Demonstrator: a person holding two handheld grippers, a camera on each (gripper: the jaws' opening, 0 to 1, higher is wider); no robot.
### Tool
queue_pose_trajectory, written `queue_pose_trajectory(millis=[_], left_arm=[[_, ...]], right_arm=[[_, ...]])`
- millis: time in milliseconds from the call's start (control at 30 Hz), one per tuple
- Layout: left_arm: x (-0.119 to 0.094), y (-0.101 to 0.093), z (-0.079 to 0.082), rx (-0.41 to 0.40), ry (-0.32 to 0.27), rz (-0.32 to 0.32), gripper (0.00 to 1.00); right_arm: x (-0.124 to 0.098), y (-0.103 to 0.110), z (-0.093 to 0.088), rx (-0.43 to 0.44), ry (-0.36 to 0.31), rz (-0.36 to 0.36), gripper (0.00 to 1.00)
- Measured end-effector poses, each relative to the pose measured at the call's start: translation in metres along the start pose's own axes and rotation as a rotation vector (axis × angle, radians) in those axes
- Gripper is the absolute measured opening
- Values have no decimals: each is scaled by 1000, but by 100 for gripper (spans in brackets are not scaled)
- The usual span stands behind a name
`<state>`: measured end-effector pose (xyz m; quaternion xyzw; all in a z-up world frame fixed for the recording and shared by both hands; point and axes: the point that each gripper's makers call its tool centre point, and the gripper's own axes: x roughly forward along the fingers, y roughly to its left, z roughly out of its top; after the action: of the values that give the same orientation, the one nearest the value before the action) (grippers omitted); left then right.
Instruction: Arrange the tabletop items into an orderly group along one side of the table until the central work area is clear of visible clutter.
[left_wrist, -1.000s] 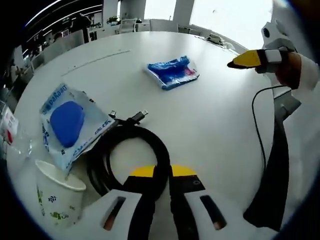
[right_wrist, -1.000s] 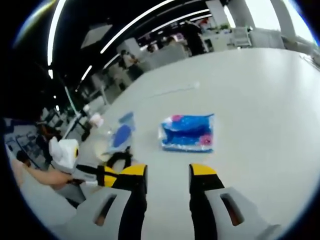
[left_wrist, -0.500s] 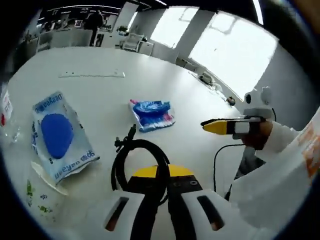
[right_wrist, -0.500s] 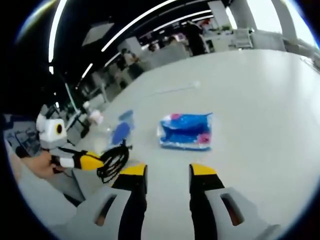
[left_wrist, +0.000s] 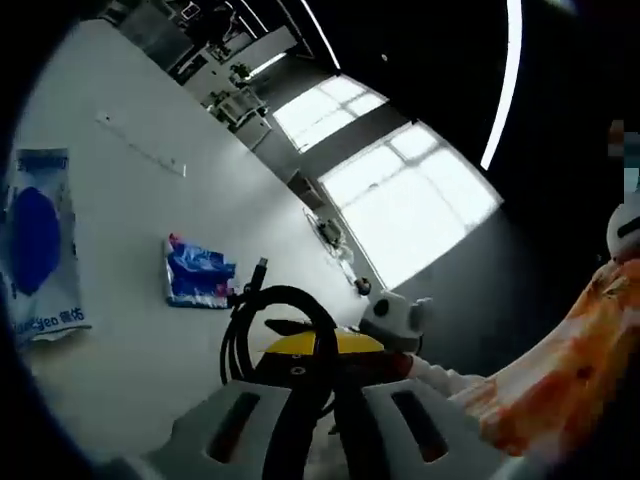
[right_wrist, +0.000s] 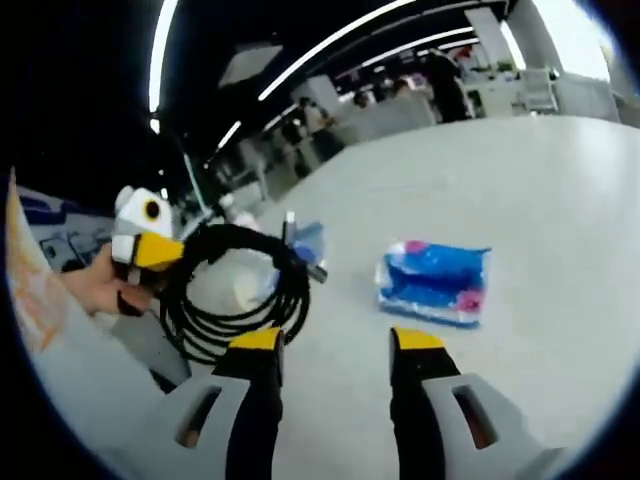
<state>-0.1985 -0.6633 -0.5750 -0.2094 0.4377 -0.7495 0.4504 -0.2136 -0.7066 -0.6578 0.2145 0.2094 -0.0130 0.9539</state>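
A wide white table (right_wrist: 560, 180) is seen in an open office hall with ceiling light strips and bright windows, and on it lie a blue tissue pack (right_wrist: 435, 283) near the middle and a white pouch with a blue pad (left_wrist: 38, 245) toward one edge. The coiled black cable (right_wrist: 235, 290) is held off the table, pinched between the pressed-together jaws of the left gripper (left_wrist: 312, 352), so the carrying step is judged under way. A set-down beside the pouch seems called for next, while the right gripper (right_wrist: 335, 345) is held spread and empty, short of the tissue pack.
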Motion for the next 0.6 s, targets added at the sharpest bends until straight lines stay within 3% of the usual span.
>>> queue_pose_trajectory(millis=[100,200,367,500,600], left_arm=[[3,-14,-10,34,73,-65,0],[3,-17,-17,77,120,-92,0],[0,-23,-18,51,138,-139,0],[-3,-19,-15,42,135,-133,0],[-4,-21,-14,25,136,-154,0]], right_arm=[[3,12,11,-97,-5,69,49],[4,21,8,-183,26,126,46],[0,30,12,-237,10,156,45],[-10,45,25,-239,-43,220,52],[-12,52,27,-253,-36,258,47]])
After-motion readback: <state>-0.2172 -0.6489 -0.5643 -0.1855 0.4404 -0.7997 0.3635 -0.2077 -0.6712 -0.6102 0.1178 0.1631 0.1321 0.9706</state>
